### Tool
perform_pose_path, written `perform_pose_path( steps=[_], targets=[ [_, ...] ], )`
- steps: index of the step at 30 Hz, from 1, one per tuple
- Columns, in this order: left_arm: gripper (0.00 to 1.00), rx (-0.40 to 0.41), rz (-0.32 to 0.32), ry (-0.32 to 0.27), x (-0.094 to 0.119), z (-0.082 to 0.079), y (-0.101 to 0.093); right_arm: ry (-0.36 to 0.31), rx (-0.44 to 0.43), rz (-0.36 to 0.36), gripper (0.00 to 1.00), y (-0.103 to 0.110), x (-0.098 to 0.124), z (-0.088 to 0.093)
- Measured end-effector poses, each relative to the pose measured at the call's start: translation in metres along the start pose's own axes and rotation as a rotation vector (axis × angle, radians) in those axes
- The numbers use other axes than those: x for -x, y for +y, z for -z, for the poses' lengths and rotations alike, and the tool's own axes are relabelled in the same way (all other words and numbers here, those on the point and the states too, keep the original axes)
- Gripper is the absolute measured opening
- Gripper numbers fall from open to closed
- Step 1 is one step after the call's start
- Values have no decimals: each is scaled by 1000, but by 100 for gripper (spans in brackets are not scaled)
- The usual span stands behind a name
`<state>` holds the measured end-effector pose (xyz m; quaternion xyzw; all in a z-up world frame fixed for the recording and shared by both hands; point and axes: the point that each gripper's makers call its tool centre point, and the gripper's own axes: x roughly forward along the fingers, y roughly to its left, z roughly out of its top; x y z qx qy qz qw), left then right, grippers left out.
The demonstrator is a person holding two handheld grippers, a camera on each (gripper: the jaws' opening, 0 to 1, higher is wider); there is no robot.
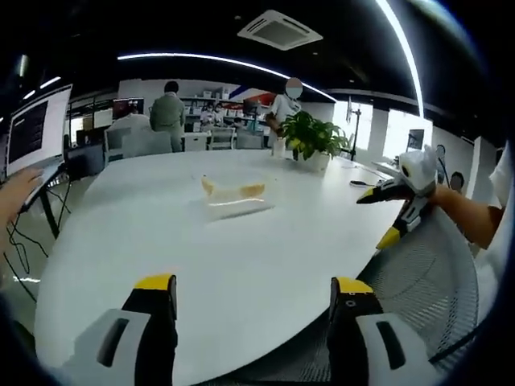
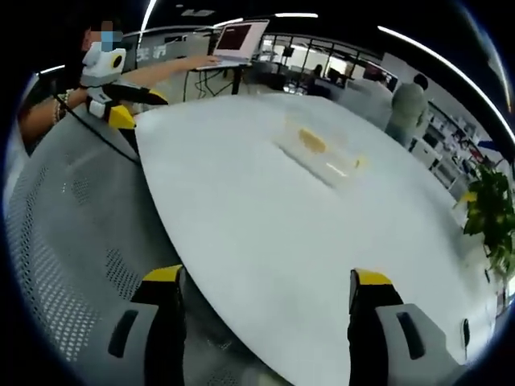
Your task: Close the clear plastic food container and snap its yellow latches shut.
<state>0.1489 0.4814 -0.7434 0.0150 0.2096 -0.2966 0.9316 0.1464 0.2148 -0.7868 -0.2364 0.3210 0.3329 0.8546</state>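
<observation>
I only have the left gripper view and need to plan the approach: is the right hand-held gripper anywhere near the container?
Observer: No. In the right gripper view, the right hand-held gripper sits at the table's near edge, with the clear container well beyond its jaws.
Operator: Anything between its jaws?
Observer: Nothing. They stand open over the table edge and a grey mesh chair.
Operator: And my left one, seen from outside?
Observer: The left hand-held gripper is just off the table's edge, in front of that mesh.
</observation>
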Motion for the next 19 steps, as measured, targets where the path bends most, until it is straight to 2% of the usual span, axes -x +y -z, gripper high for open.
perform_pose_path(
  steps=[8, 13, 16, 19],
  targets=[
    [72, 20, 12, -21, 0, -2, 0, -3, -11, 13, 81, -4, 0, 1],
    [71, 19, 25, -24, -1, -3, -2, -27, -47, 24, 81, -9, 1, -1],
    [71, 29, 29, -17, -1, -1, -2, -28, -35, 23, 81, -8, 1, -2],
    [71, 42, 4, -19, 0, 0, 2, 5, 6, 29, 81, -6, 0, 2]
  ],
)
